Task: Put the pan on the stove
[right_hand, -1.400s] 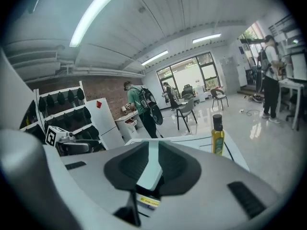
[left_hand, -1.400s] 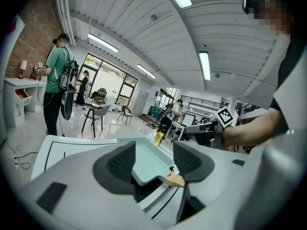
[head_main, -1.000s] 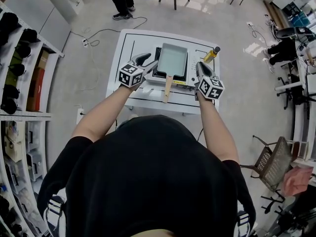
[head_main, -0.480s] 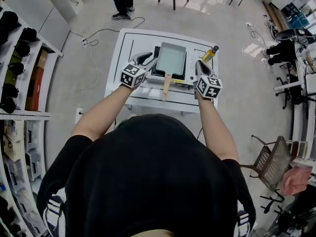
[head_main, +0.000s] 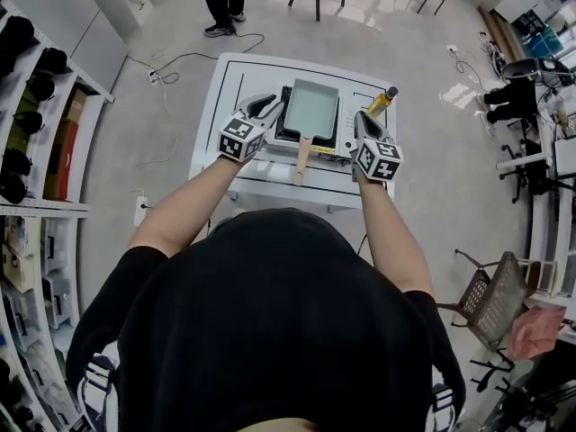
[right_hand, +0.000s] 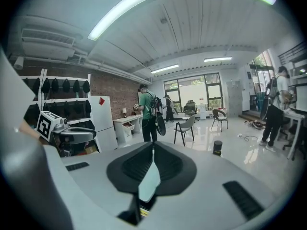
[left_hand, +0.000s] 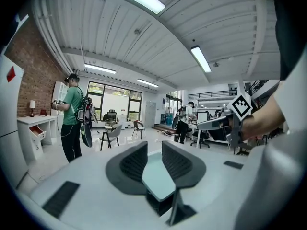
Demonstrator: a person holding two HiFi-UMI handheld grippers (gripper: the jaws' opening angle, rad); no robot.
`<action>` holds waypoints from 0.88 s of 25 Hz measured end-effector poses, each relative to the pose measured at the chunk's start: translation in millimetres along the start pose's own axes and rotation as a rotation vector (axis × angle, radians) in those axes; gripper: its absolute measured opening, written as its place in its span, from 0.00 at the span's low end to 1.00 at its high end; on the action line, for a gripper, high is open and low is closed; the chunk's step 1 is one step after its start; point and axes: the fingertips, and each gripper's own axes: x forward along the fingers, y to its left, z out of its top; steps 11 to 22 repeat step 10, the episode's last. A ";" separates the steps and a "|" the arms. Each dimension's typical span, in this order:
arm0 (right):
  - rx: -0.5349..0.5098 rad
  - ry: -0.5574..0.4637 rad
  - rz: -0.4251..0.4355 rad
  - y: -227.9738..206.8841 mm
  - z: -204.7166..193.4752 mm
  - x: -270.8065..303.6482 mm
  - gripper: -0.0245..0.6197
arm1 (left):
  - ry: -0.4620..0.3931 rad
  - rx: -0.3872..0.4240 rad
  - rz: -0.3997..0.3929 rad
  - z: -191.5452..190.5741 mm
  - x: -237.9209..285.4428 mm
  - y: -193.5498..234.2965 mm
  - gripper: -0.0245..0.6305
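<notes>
A pale rectangular pan (head_main: 311, 109) with a wooden handle (head_main: 302, 156) rests on the portable stove (head_main: 286, 138) on the white table (head_main: 236, 88). My left gripper (head_main: 273, 106) sits at the pan's left edge. Its jaws have just been closing to a thin slit, and in the left gripper view (left_hand: 154, 164) the pan (left_hand: 158, 181) shows through that slit; I see nothing pinched there. My right gripper (head_main: 364, 122) is right of the stove. In the right gripper view (right_hand: 153, 162) it is shut and empty, with the pan (right_hand: 149, 183) just below its tips.
An oil bottle (head_main: 382, 101) stands on the table at the far right, close to my right gripper. A person in green (left_hand: 72, 119) stands on the floor beyond the table, with chairs (right_hand: 184, 128) nearby. Shelves (head_main: 27, 106) line the left wall.
My left gripper's jaws have come together beside the pan. Both hands and the pan stay where they were.
</notes>
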 end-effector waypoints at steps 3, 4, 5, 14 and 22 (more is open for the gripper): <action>0.013 -0.008 -0.003 -2.3 4.2 2.7 0.06 | 0.004 -0.001 0.008 -0.8 1.0 3.4 0.19; 0.017 -0.010 -0.005 -3.0 6.0 3.1 0.06 | 0.004 -0.003 0.009 -1.0 1.4 5.1 0.19; 0.019 -0.013 -0.006 -3.2 7.8 3.7 0.06 | 0.003 -0.005 0.011 -0.6 1.8 7.0 0.19; 0.020 -0.014 -0.007 -4.8 11.1 7.3 0.06 | -0.002 -0.003 0.018 3.0 4.2 13.8 0.19; 0.020 -0.014 -0.007 -4.8 11.1 7.3 0.06 | -0.002 -0.003 0.018 3.0 4.2 13.8 0.19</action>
